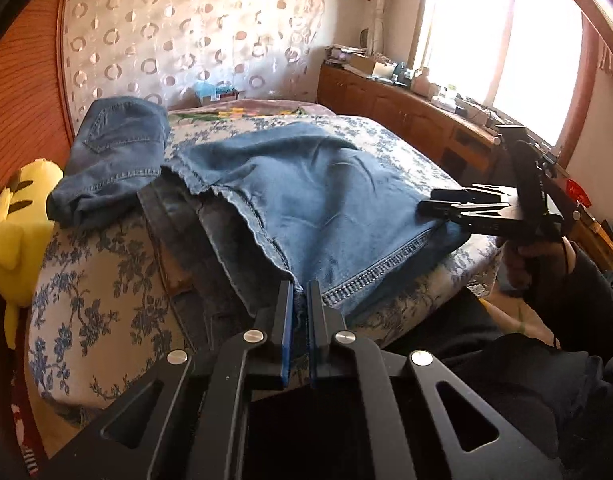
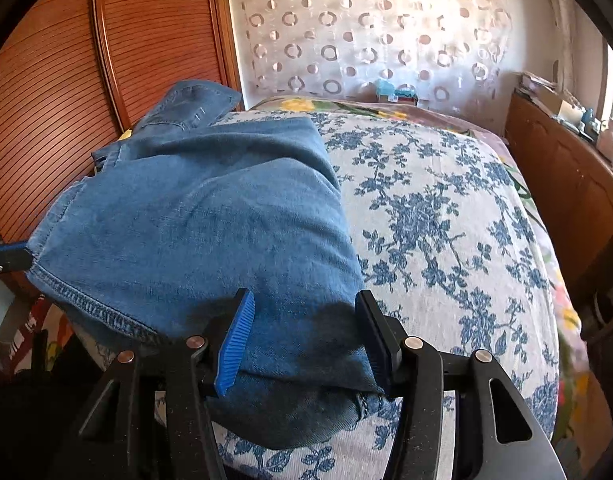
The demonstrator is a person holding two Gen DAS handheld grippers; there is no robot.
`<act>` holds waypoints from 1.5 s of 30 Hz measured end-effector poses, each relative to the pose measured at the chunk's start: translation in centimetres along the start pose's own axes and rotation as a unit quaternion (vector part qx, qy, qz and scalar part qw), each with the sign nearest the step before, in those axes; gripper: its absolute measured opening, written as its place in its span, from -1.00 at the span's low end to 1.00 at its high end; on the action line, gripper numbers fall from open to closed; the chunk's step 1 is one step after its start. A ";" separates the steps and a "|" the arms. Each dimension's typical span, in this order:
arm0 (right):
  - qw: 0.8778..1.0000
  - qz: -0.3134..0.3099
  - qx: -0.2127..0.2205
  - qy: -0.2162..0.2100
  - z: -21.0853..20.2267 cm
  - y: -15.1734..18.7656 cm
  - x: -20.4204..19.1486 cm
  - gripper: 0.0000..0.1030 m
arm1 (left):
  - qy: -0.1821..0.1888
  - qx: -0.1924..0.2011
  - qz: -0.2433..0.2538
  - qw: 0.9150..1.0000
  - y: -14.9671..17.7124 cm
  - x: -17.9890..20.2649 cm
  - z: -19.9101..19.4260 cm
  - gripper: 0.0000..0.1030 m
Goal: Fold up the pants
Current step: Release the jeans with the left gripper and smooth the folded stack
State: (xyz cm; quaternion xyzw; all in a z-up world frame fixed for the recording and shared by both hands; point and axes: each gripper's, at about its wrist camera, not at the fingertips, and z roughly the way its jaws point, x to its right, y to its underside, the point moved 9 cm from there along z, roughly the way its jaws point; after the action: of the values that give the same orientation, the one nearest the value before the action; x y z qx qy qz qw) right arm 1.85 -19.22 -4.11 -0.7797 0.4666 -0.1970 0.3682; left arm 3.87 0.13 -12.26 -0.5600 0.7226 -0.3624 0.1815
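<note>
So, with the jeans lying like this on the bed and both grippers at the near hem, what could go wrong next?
1. The left gripper pinches only the hem corner of the jeans; the cloth might slip out when lifted.
2. The right gripper has open jaws around the other corner, not pressing; lifting now could raise one side only and skew the fold.
3. The far part is bunched near the bed edge and may slide off.

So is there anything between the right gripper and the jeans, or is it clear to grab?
Nothing visible is in the way. The right gripper is open, its jaws already straddling the near corner of the jeans. The left gripper is shut on the hem's other corner.
</note>
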 end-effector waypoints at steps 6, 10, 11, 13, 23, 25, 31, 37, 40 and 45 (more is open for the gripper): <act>1.000 -0.003 0.001 0.007 -0.2 0.1 -0.2 0.05 | -0.010 0.001 0.001 1.000 -0.1 0.0 0.1 -0.86; 1.000 0.001 0.001 0.010 -0.2 0.4 -0.2 0.05 | -0.021 0.002 0.002 1.000 -0.3 -0.3 0.0 -0.82; 1.000 0.002 0.001 0.010 -0.2 0.4 -0.2 0.05 | -0.028 0.002 0.001 1.000 -0.4 -0.6 0.0 -0.79; 1.000 0.004 0.000 0.010 -0.1 0.6 -0.2 0.06 | -0.039 0.006 -0.004 0.999 -0.6 -1.2 -0.3 -0.70; 1.000 0.003 0.005 0.016 -0.5 0.3 -0.1 0.05 | -0.061 0.014 -0.011 0.998 -1.7 -3.1 -0.3 0.37; 1.000 0.003 0.006 0.015 -0.6 0.1 -0.1 0.05 | -0.062 0.012 -0.010 0.998 -1.8 -3.4 0.1 0.39; 0.999 -0.017 0.020 0.019 -0.8 -2.5 0.6 0.05 | -0.074 0.006 -0.008 0.997 -2.7 -4.5 1.5 0.39; 0.999 -0.039 0.030 0.019 0.9 -6.6 1.8 0.05 | -0.090 0.009 -0.016 0.996 -4.5 -6.5 2.8 0.39; 0.998 -0.046 0.028 0.014 2.6 -8.4 2.4 0.05 | -0.093 0.005 -0.022 0.995 -5.2 -7.5 3.8 0.39; 0.998 -0.056 0.009 -0.007 6.9 -11.6 3.0 0.05 | -0.097 0.000 -0.032 0.995 -6.6 -9.2 5.4 0.39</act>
State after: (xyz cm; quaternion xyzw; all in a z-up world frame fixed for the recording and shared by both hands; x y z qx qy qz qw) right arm 14.53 -15.72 0.07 -0.8022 0.4181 -0.2166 0.3670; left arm 14.77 6.28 -12.44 -0.6156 0.6831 -0.3118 0.2394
